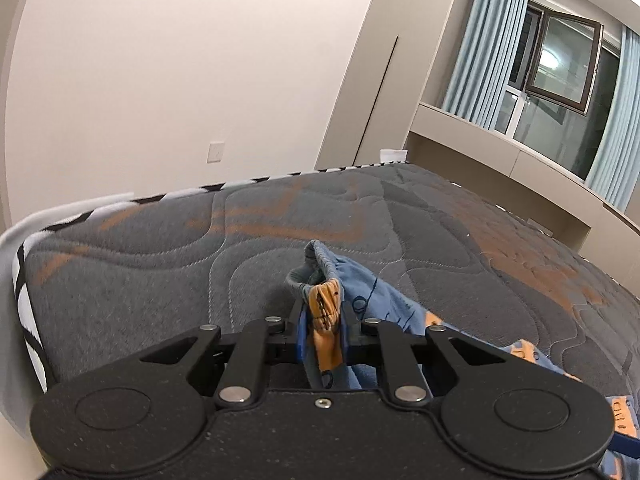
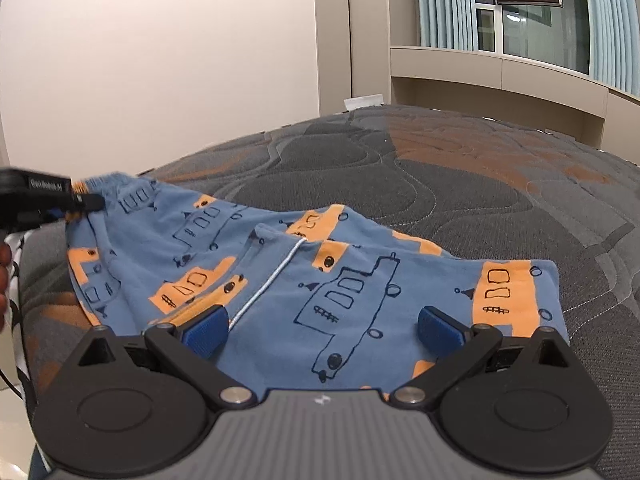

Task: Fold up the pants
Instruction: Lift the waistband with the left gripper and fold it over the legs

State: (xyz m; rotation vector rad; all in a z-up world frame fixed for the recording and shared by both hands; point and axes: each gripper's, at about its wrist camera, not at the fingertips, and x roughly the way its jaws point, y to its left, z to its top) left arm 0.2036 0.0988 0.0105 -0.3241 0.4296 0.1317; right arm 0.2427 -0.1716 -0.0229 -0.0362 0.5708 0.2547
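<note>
In the left wrist view, the left gripper [image 1: 323, 322] is seen closed on the pants [image 1: 326, 312]: a bunched fold of the blue and orange cloth, with its grey elastic waistband, is pinched between the blue fingers [image 1: 303, 330] and held up off the grey quilted mattress [image 1: 160, 264], while the rest trails down to the right. In the right wrist view, the pants [image 2: 344, 292] are spread across the near part of the mattress [image 2: 460, 184], a white drawstring [image 2: 266, 286] lying on them. The right gripper [image 2: 320, 330] is held just above the cloth with its fingers [image 2: 206, 334] wide apart, nothing gripped. At the left edge, the waistband corner is seen clamped and raised by the left gripper [image 2: 90, 201].
</note>
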